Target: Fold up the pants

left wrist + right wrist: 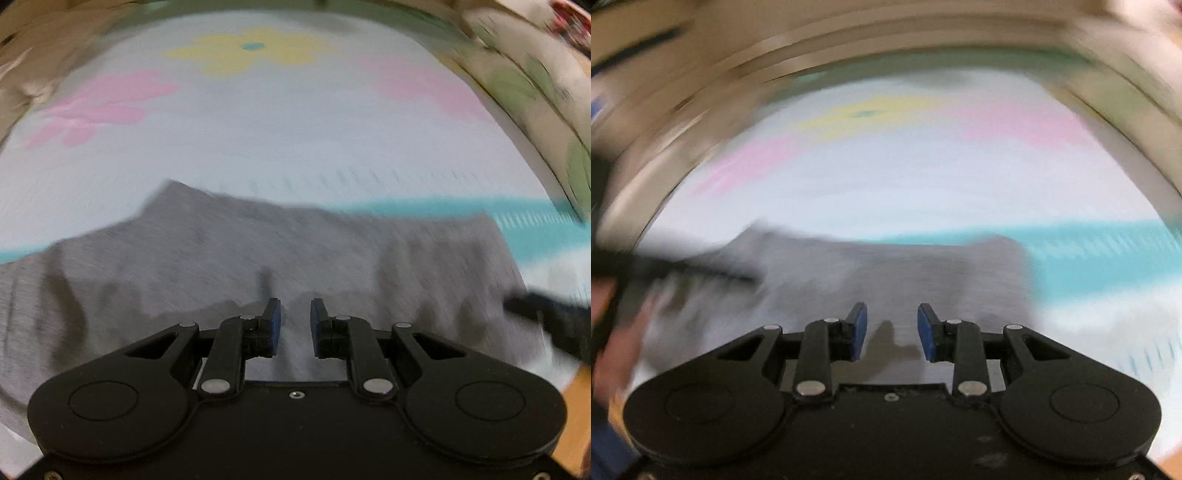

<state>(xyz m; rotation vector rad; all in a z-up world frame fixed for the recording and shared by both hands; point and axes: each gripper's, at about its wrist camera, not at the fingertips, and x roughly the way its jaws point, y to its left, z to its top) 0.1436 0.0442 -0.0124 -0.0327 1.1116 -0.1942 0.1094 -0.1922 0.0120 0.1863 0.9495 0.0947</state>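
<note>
Left wrist view: your left gripper [295, 325] hangs narrowly parted and empty over the grey pants [258, 258], lying at 6 o'clock on the flowered sheet [277, 129], long axis 9-to-3. Right wrist view: your right gripper [892, 330], moderately apart, holds nothing; amid this blur, a pinch could catch one layer only, skewing the fold.

**Grey pants on a flowered bed cover**

A pale blue cover [295, 140] spreads out flat, printed with a yellow flower [251, 50], pink flowers [99, 107] and a teal stripe [535, 229]. Grey pants [258, 251] lie directly on it, rumpled, across the stripe. Both views are blurred.
</note>
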